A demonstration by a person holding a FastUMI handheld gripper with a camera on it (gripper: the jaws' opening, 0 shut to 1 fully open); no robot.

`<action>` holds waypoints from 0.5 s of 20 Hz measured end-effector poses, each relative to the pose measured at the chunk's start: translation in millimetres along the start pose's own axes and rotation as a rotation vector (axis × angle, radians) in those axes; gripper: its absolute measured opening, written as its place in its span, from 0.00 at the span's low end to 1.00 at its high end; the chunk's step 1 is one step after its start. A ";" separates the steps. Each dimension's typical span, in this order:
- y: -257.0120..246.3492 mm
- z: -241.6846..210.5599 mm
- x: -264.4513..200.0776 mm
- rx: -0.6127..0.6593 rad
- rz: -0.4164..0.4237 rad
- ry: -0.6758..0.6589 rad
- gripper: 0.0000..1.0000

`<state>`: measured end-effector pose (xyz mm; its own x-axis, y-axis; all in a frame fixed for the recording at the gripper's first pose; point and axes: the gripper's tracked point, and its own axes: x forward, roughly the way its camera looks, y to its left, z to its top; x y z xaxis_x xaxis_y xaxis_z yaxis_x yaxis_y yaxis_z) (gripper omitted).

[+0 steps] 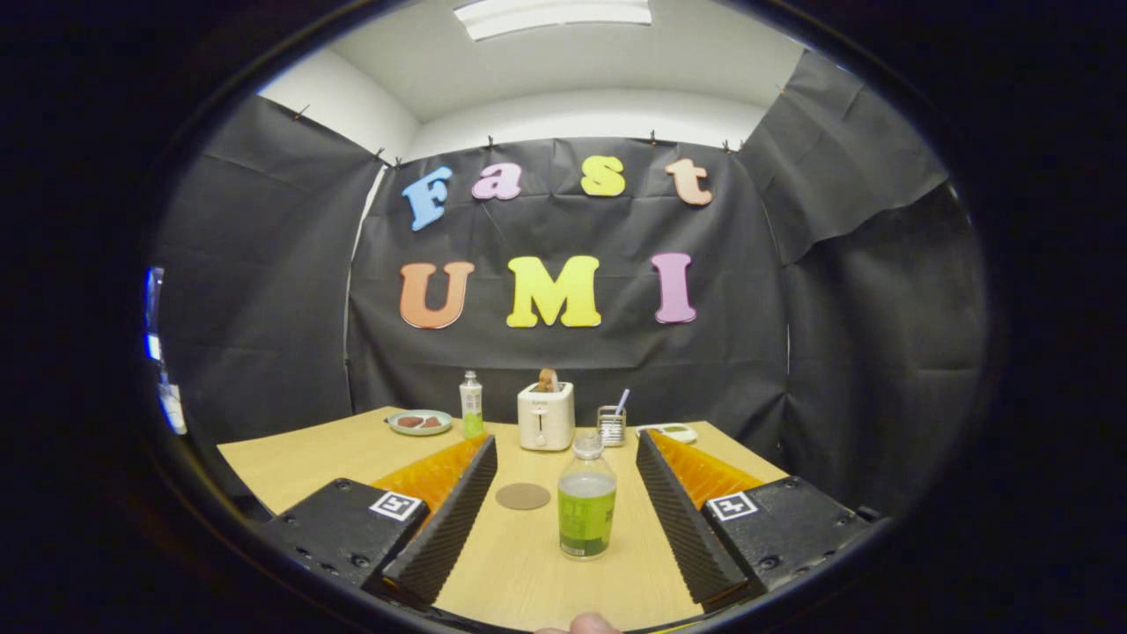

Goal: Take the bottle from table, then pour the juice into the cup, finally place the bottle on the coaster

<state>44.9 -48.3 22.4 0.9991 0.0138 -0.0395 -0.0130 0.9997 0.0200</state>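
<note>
A clear plastic bottle with a green label (586,497) stands untouched between the gripper's (567,453) 2 wide-spread fingers, a round brown coaster (523,496) beside it.

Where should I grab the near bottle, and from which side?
Grip the bottle on its labelled middle, coming straight ahead. It stands upright between the open gripper fingers, its body wide and straight, its neck narrow, so closing there should hold squarely.

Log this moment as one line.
stage: approach | tongs: open, around bottle, not touching | coaster: bare, beside bottle | table
</note>
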 end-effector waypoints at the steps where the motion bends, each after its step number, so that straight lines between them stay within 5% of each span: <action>1: -4.0 -3.4 6.3 0.005 -0.004 0.006 1.00; 10: -10.6 -73.5 60.6 0.013 -0.048 0.127 1.00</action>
<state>102.7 -56.6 -53.6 0.9855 -0.0313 -0.1667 0.0364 0.9990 0.0276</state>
